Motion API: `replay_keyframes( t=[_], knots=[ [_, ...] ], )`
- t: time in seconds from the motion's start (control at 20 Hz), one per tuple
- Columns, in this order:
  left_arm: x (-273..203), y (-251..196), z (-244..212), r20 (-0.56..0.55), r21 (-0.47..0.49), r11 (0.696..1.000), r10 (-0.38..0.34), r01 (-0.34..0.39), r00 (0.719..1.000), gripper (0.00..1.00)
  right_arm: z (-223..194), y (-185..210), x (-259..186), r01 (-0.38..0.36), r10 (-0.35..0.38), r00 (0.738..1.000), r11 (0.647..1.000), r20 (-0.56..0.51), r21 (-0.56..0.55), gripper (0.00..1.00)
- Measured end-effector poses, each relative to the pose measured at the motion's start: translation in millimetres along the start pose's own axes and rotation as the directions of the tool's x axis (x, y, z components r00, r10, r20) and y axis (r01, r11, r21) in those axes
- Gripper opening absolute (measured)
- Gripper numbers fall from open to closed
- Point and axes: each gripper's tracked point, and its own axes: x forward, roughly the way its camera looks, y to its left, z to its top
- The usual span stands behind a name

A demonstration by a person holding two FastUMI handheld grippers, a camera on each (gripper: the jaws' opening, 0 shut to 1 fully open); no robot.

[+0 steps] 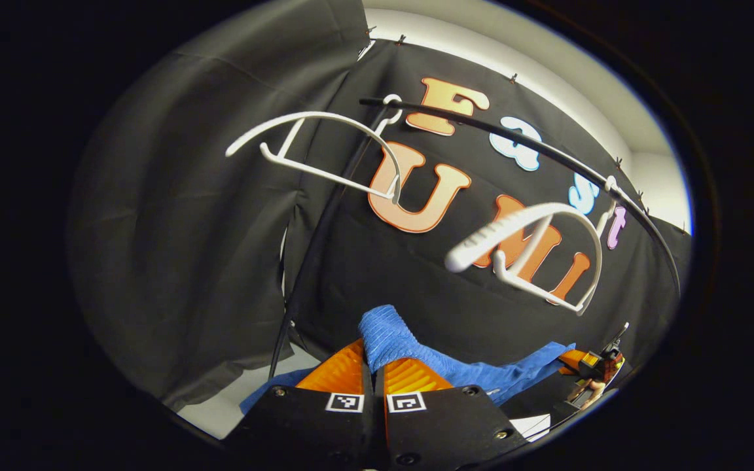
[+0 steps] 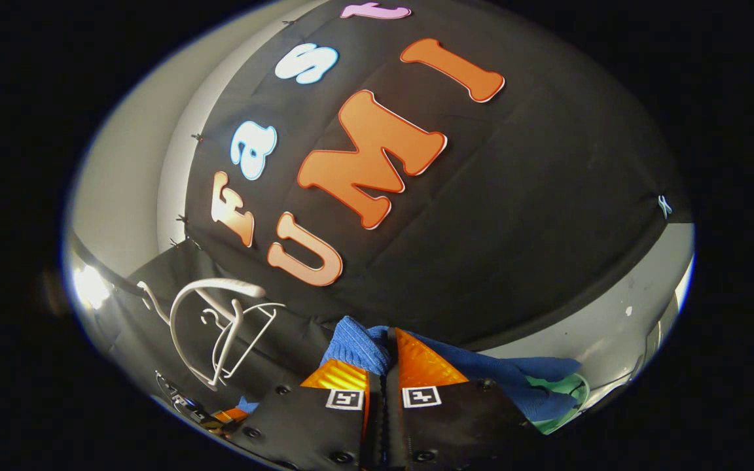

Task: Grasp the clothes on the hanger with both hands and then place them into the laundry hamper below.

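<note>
We have the blue garment [image 1: 396, 340] off its hanger — it bunches at about six o'clock in the left gripper view, pinched between the fingers of the left gripper [image 1: 373, 369], whose jaws stand narrow with a ribbed fold of cloth rising between them. In the right gripper view the same cloth [image 2: 357, 347] sits at six o'clock, and the right gripper [image 2: 383, 366] is likewise closed down on a fold of it. The fabric stretches between the two grips, sagging toward four o'clock in the left gripper view.

We judge it light, soft and limp (a knit, by the ribbing) — it should not slip easily, but it will drape and trail, so hold near the thick hems.

Counting: one garment; two white hangers [image 1: 315, 154] [image 1: 534, 252] bare on one dark rail [image 1: 547, 154]; two grippers, the other one [image 1: 596, 366] visible at four o'clock. A green rim [image 2: 570, 392] at five o'clock in the right gripper view may be the hamper; we cannot tell.
</note>
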Motion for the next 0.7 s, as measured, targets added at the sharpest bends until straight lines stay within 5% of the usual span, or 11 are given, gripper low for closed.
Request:
replay_keyframes(
  t=[0.7],
  knots=[
    [13.1,-82.6,-81.9,-0.133,0.056,0.994,-0.088,0.096,0.987,0.00,-66.5,-11.6,-21.0,0.065,-0.080,0.992,0.987,-0.102,-0.146,0.08]
  ],
)
